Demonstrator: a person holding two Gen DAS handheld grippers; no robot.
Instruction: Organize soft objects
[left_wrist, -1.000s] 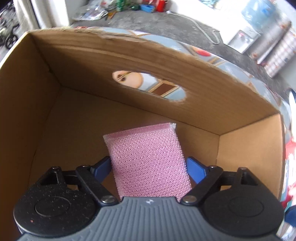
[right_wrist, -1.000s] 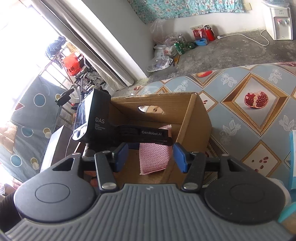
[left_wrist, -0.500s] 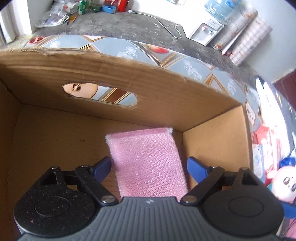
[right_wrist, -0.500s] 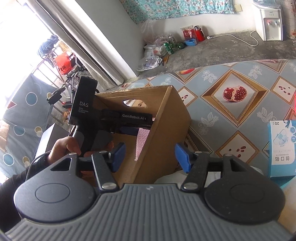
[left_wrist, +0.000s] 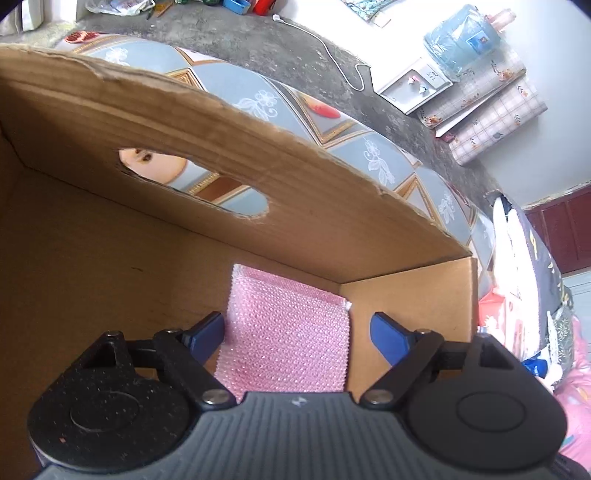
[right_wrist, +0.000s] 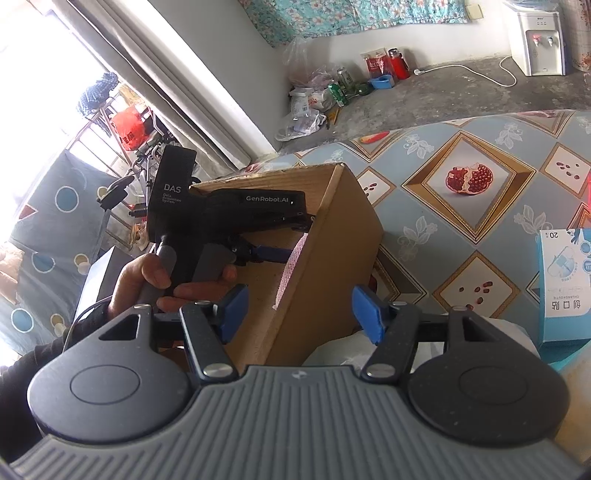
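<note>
A pink mesh sponge (left_wrist: 288, 332) lies in the right corner of a cardboard box (left_wrist: 221, 147), between the blue fingers of my left gripper (left_wrist: 297, 332). The jaws stand wider than the sponge, with a gap on the right side. In the right wrist view the sponge's pink edge (right_wrist: 291, 266) shows against the box wall (right_wrist: 332, 251), with the left gripper (right_wrist: 271, 254) reaching into the box. My right gripper (right_wrist: 299, 314) is open and empty, in front of the box's outer wall.
The box stands on a patterned blue cloth with pomegranate prints (right_wrist: 469, 181). A light blue carton (right_wrist: 565, 288) stands at the right. A white soft item (right_wrist: 340, 354) lies under my right gripper. Pink soft things (left_wrist: 572, 387) lie right of the box.
The left gripper has swung toward the box's right corner with the sponge between its fingers. The right gripper has drawn back and right, away from the box opening.
</note>
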